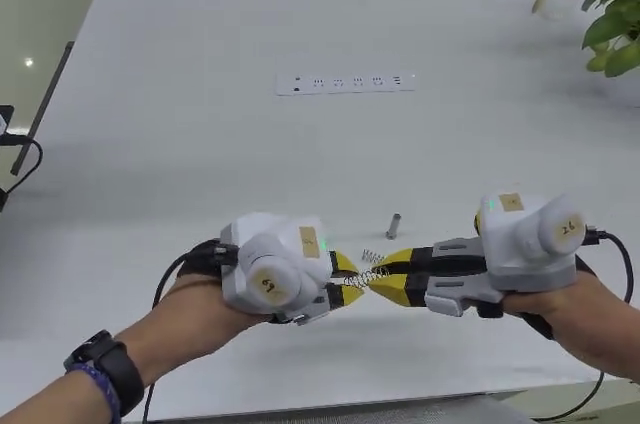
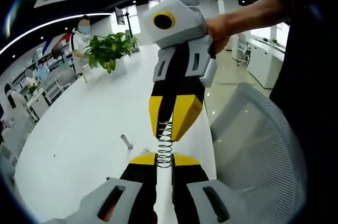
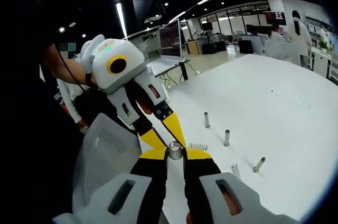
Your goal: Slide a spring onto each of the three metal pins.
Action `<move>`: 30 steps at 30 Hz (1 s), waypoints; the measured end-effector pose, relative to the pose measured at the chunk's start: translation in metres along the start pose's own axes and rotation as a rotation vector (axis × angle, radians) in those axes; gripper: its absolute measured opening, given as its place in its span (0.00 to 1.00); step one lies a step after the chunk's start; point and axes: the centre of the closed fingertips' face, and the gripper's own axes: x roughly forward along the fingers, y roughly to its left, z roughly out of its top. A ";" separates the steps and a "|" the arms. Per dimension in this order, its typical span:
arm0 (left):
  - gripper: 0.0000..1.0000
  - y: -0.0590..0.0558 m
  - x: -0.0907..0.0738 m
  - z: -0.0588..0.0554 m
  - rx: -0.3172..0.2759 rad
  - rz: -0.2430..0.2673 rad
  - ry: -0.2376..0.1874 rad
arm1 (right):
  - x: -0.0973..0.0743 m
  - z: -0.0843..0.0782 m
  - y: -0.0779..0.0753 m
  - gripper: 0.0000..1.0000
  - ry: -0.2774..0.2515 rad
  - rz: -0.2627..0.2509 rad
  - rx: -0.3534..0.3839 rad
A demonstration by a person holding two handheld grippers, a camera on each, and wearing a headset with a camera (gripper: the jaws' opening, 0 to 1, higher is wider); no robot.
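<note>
My two grippers meet tip to tip over the white table's near edge. A small metal spring (image 1: 365, 279) spans the gap between them. The left gripper (image 1: 352, 280) is shut on one end of the spring (image 2: 165, 147), and the right gripper (image 1: 379, 279) is shut on the other end. In the right gripper view the spring (image 3: 175, 151) shows end-on between the right gripper (image 3: 175, 154) jaws. Three metal pins (image 3: 206, 120) (image 3: 226, 138) (image 3: 258, 165) stand on the table, with two loose springs (image 3: 198, 146) (image 3: 235, 170) lying beside them. One pin (image 1: 393, 226) and a loose spring (image 1: 372, 257) sit just behind the tips.
A white power strip (image 1: 345, 83) lies mid-table. A potted plant (image 1: 605, 4) stands at the far right corner. A white mesh chair (image 2: 259, 145) sits below the table's near edge (image 1: 400, 389). People stand in the office behind.
</note>
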 end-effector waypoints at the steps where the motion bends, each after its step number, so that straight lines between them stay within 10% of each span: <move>1: 0.01 0.002 -0.001 0.004 -0.007 0.003 -0.017 | -0.002 0.004 0.000 0.09 0.003 0.001 -0.013; 30: 0.01 0.019 -0.010 0.044 -0.086 0.026 -0.185 | -0.015 0.037 0.001 0.09 0.217 0.069 -0.291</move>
